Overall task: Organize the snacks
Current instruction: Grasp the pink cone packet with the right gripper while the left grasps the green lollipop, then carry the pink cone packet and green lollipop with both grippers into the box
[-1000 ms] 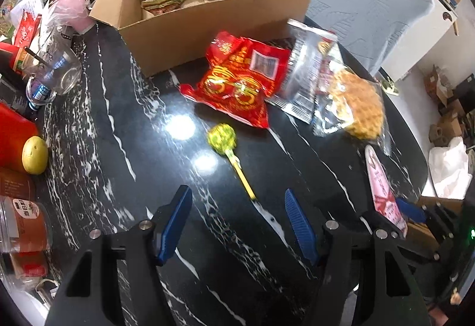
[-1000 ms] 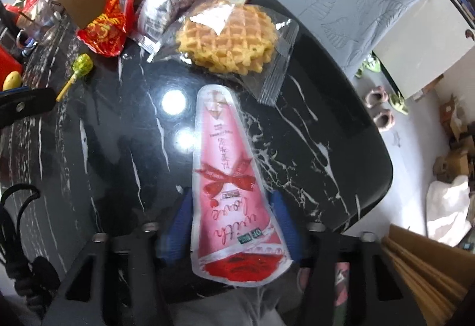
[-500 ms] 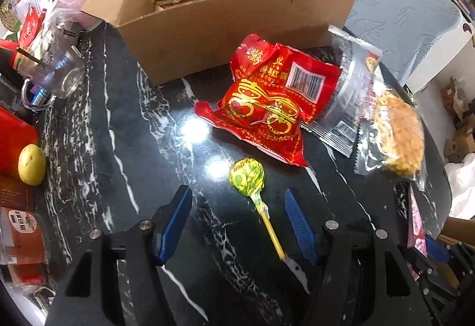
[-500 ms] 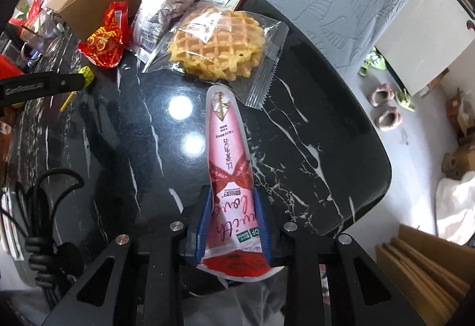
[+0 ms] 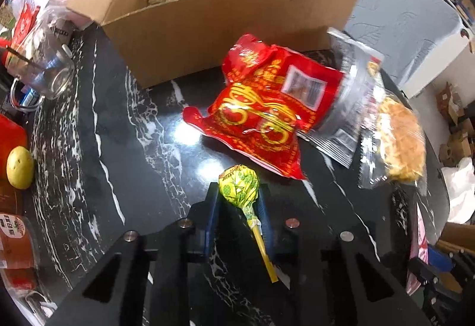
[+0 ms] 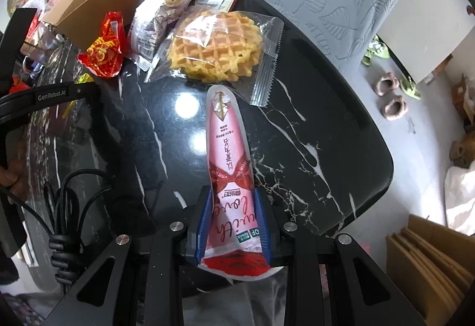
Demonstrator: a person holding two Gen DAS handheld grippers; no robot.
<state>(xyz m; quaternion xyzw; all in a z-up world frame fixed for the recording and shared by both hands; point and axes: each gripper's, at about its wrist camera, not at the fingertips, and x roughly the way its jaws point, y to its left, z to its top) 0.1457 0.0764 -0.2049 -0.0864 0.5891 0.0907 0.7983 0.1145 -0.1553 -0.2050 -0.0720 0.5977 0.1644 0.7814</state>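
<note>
The black marble table (image 5: 89,130) carried the open cardboard box (image 5: 213,26) at its far side, already holding a few packets, and that box lay straight ahead of the left gripper (image 5: 239,204) with only the red snack bag (image 5: 267,112) between them; the wrapped waffle (image 6: 216,47) and a silver packet (image 6: 154,20) lay off to the right of that bag. The right gripper (image 6: 233,225) was clenched on the wide near end of the pink cone-shaped packet (image 6: 230,160), whose long axis ran away from the claw toward the waffle. The left gripper's jaws had just closed on the green lollipop (image 5: 239,186), gripping its wrapped head, the yellow stick trailing back toward the near edge. I judged the left hand nearer the box, so the lollipop looked likelier to go in first
</note>
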